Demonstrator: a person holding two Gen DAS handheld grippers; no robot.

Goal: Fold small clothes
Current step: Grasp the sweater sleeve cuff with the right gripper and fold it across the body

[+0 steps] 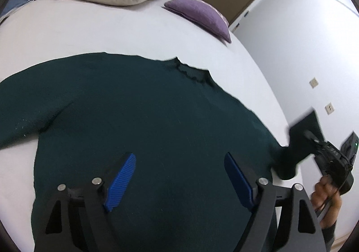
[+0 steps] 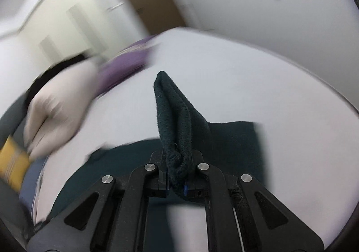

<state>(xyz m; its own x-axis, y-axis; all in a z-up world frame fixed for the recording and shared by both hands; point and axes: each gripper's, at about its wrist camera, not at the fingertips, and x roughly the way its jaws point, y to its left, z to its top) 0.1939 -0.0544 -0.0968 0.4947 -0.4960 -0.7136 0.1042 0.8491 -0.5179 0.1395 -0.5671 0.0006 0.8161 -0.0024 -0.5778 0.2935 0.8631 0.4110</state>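
Sweater (image 1: pixel 139 112) is spread flat on the bed (image 1: pixel 89 32), collar pointing away, body right under the left tool (image 1: pixel 179 175), which hangs wide open. Right tool (image 2: pixel 177 175) is clamped on the sleeve cuff (image 2: pixel 175 121), lifted off to the right, so it's nearer for folding inward.

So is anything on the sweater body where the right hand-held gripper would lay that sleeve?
Nothing visible except the open left hand-held gripper hovering over the sweater; the right hand-held gripper holds the sleeve.
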